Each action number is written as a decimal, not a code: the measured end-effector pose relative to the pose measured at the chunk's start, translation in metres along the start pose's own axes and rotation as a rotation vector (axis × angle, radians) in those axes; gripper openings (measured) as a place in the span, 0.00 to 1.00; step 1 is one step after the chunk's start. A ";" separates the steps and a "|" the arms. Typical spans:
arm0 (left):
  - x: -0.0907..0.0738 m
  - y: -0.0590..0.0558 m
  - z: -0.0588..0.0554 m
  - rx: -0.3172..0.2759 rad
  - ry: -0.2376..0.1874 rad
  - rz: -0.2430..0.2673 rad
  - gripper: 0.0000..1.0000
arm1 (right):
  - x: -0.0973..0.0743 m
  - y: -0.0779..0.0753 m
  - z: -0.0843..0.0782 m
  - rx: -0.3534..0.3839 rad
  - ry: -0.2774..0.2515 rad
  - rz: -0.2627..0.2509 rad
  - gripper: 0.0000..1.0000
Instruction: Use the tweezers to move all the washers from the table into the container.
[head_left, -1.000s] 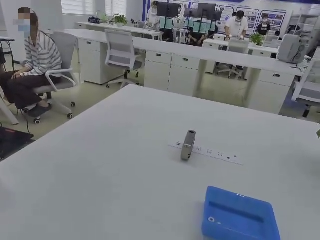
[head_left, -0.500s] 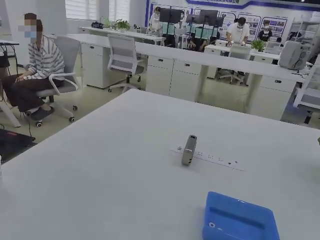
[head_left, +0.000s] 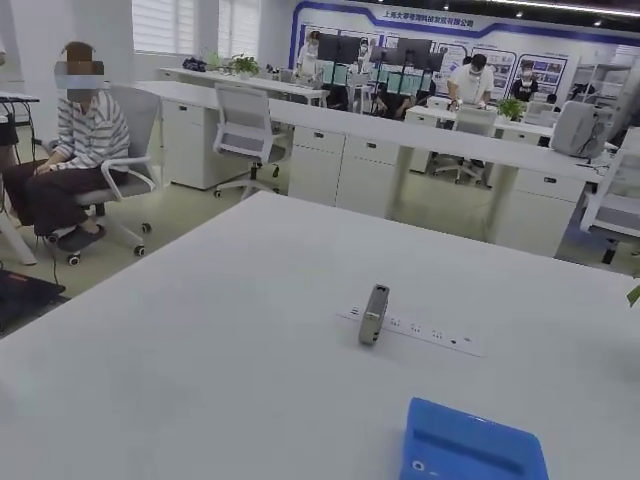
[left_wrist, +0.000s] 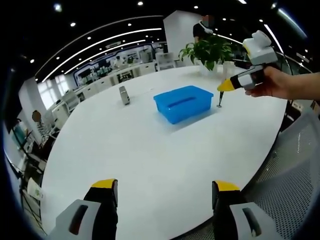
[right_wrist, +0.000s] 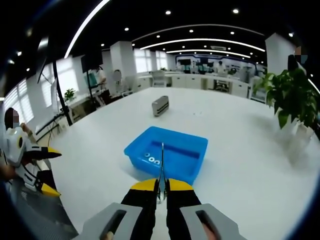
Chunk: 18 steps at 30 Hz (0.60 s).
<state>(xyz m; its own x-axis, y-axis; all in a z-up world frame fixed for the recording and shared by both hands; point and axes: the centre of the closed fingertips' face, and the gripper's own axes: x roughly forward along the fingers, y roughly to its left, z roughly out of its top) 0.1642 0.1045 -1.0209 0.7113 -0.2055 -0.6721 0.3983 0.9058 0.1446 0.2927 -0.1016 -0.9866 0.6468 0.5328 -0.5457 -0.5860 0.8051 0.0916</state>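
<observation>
The blue rectangular plastic container (right_wrist: 167, 152) sat upright and open-topped on the white table (head_left: 200, 350). A few small silvery ring washers (right_wrist: 152, 159) lay flat on the container's floor, bunched in one corner. The slim metal tweezers (right_wrist: 162, 162) were clamped between the jaws of the right gripper (right_wrist: 160, 189), arms pressed together, tips pointing down close beside the container's end wall.

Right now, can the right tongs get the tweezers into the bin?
Probably yes: the right tongs grip the tweezers, whose tips hang close by the open bin, with nothing between them.
</observation>
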 end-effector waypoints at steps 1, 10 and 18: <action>0.000 0.000 0.000 0.003 -0.001 -0.001 0.78 | -0.001 0.000 0.002 0.005 -0.004 0.001 0.02; 0.000 -0.002 0.000 0.009 0.006 -0.010 0.79 | -0.004 -0.002 0.013 0.020 -0.023 0.005 0.02; 0.001 -0.004 -0.002 0.011 0.015 -0.018 0.79 | 0.000 -0.002 0.019 0.011 -0.031 0.011 0.02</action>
<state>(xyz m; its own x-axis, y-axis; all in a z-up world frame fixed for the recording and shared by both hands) 0.1621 0.1012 -1.0233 0.6950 -0.2162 -0.6858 0.4178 0.8976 0.1404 0.3035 -0.0982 -0.9713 0.6553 0.5493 -0.5185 -0.5880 0.8019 0.1065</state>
